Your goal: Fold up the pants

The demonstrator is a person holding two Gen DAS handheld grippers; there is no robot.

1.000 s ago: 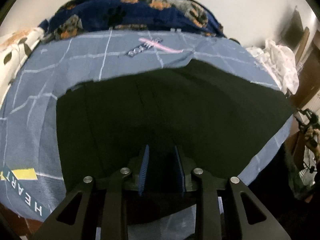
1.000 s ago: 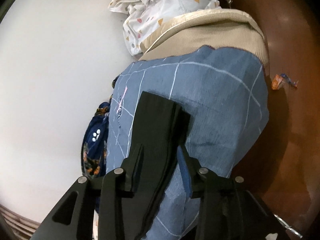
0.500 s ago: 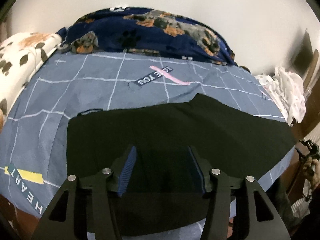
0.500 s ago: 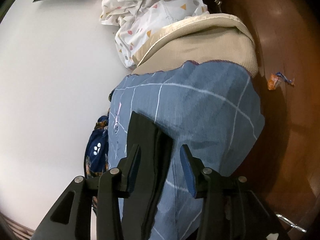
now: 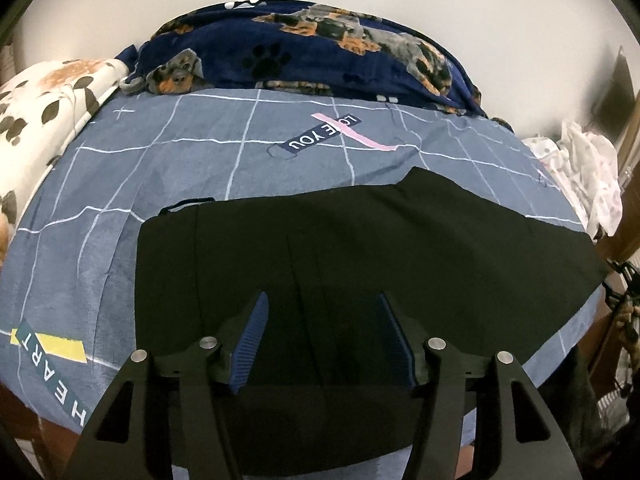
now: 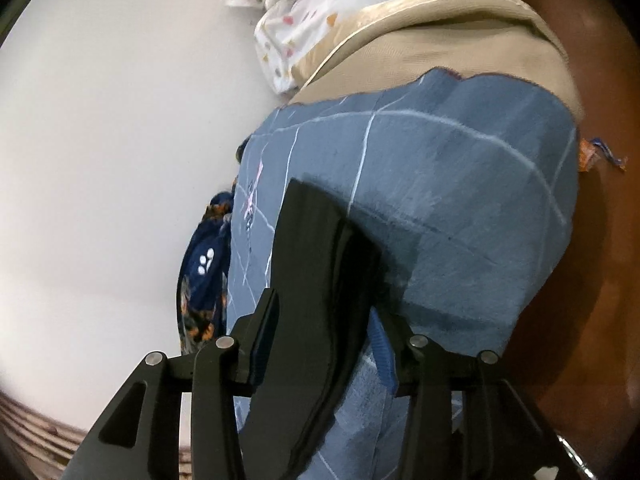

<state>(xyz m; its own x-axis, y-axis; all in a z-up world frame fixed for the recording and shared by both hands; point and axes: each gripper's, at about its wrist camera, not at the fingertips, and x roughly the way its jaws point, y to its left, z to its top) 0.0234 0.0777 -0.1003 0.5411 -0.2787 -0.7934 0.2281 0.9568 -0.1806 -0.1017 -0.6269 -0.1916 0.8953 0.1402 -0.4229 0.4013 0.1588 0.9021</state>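
Left wrist view: black pants lie flat on the blue grid bedsheet, folded lengthwise, waistband toward the "HEART" print, leg ends toward the white rumpled cloth. The dog-print blanket sits beyond the pants, well apart. The left gripper hovers over the near edge of the pants. Its jaws have just been opening and stand released, pads wide apart, with pant fabric below and between them but no pinch visible.

Right wrist view: the right gripper comes at the pants edge-on from the leg end. The stacked layers run up between the two pads. Jaws have just been opening a bit. The left pad looks close to the fabric, the right pad has sheet showing beside it, so it reads as released, not clenched. The beige mattress edge and patterned white cloth lie beyond the pants.

Judgement: this looks like a regrasp before the crosswise fold. To do it well, catch every layer at both corners near the pants' edge, keep the sheet out of the pads, lift both ends evenly and lay hem onto waistband without dragging the bottom layer.
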